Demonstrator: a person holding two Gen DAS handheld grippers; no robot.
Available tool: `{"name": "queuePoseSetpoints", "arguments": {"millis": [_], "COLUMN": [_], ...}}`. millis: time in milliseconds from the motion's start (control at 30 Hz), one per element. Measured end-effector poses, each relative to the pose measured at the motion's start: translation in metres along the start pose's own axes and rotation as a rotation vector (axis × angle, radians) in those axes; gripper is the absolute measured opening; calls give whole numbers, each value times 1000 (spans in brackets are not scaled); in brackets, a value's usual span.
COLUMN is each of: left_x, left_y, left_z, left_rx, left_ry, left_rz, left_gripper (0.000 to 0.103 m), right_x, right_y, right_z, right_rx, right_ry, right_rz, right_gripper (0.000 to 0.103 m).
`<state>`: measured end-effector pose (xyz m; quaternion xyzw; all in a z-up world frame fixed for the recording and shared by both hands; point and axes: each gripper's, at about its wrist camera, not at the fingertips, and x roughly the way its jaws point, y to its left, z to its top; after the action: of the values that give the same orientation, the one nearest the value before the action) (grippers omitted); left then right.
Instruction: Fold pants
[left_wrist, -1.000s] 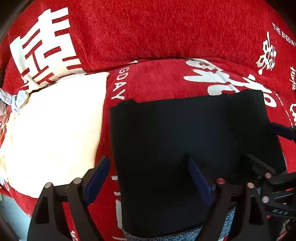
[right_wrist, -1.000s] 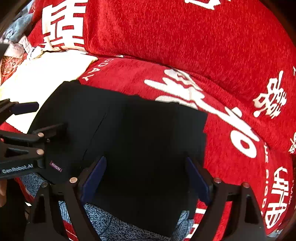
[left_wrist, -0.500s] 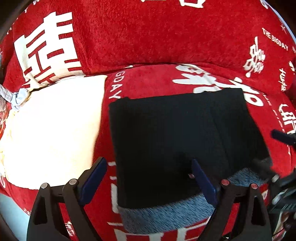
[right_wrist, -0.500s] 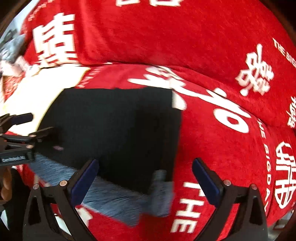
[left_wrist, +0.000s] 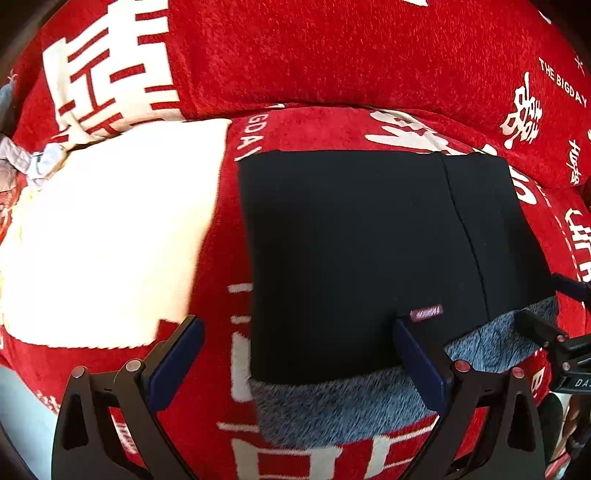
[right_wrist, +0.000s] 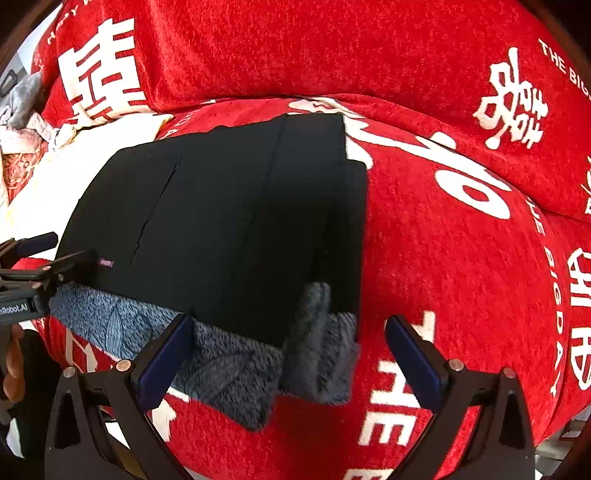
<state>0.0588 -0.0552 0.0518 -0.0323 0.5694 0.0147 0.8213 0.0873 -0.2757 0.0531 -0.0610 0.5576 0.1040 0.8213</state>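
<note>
The black pants (left_wrist: 351, 240) lie folded into a flat rectangle on the red seat, their grey fleece lining (left_wrist: 351, 406) showing along the near edge. My left gripper (left_wrist: 295, 328) hovers over the near left part of the fold. Its jaws are opening, and no pad presses on the cloth. In the right wrist view the pants (right_wrist: 229, 221) fill the left half, and a grey lining flap (right_wrist: 317, 332) sticks out at the near right corner. My right gripper (right_wrist: 288, 325) stands open above that corner, holding nothing. The left gripper (right_wrist: 48, 254) shows at that view's left edge.
The seat and backrest wear a red cover (left_wrist: 332, 55) with white lettering. A white cloth (left_wrist: 103, 240) lies left of the pants. Crumpled grey and pink clothes (right_wrist: 22, 110) sit at the far left. The seat's front edge drops off just below the grippers.
Both grippers have drawn back toward the seat's front edge, with jaws spread wider. The grey lining along the near edge has come into view. The right gripper has shifted to the pants' right corner.
</note>
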Motion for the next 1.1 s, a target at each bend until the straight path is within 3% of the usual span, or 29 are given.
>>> {"name": "queuePoseSetpoints", "arguments": {"millis": [133,233,267,367,433,600,667,767,900,1100], "left_x": [-19,-14,-7,3,5,-7,-17,-26,-32,-39], "left_y": [2,0,-1,8,9,0,-3,-9,-20,-27], "left_z": [-6,-8,-9,-11,-9,-7,-7,-8,-9,-23], "left_rx": [3,23,21,-38,-44,2,2,-4,26,9], "left_ry": [-35,-24,-3,23,33,2,-20,-26,-31,-17], "left_rz": [-22,7,23,-26,-39,-1,-16,-38,-24,-88], "left_gripper": [101,101,101,101,101,101,101,101,101,101], "right_x": [-27,-40,-39,-25,-2,-4,-24,-40,-52,-56], "right_y": [11,21,27,41,44,45,43,44,37,32], "right_z": [2,10,12,15,16,17,13,6,-2,-14], "right_rx": [-21,-55,-75,-116,-105,-105,-95,-108,-63,11], "right_ry": [-80,-139,-142,-117,-53,-45,-83,-85,-72,-58], "right_rz": [-67,-11,11,85,125,64,68,-32,-84,-155], "right_gripper": [103,103,103,103,102,103,103,103,103,103]}}
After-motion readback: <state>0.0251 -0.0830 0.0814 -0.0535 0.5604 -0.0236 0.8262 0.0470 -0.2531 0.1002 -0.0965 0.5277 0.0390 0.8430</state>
